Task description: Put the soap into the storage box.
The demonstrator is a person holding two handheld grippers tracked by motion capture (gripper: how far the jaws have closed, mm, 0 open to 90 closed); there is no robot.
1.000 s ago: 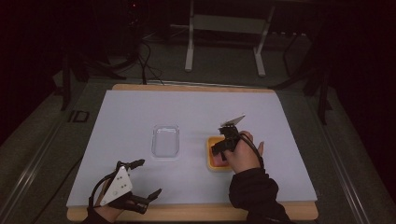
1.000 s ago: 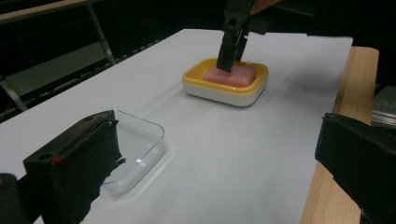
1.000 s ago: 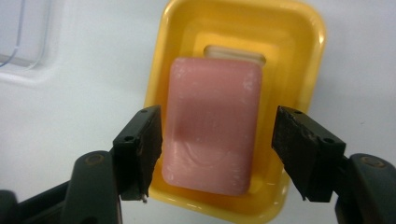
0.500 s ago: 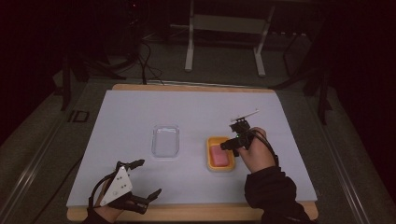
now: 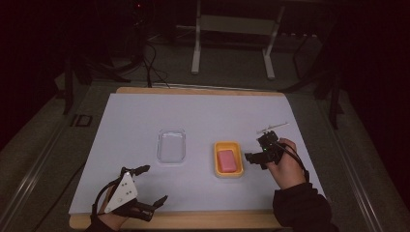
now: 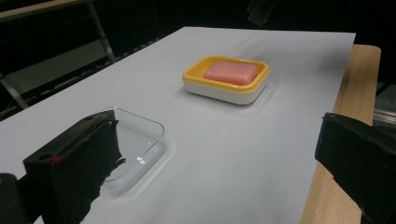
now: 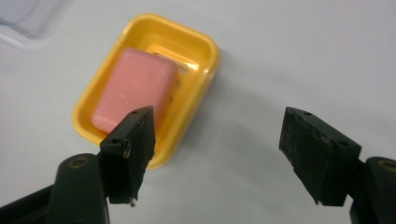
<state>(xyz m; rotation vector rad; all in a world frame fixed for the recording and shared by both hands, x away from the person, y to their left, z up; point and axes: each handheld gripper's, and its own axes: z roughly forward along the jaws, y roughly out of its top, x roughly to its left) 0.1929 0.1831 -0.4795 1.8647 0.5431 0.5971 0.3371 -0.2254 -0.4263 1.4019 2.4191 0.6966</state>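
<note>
Right gripper view has your right gripper with its jaws spread wide and nothing between them, hanging over bare white sheet just beside the yellow soap dish, where the pink soap bar lies inside. Your left gripper sits at the near edge of the table, jaws likewise wide apart and empty, with the clear plastic tray just beyond one jaw and the dish farther off.
</note>
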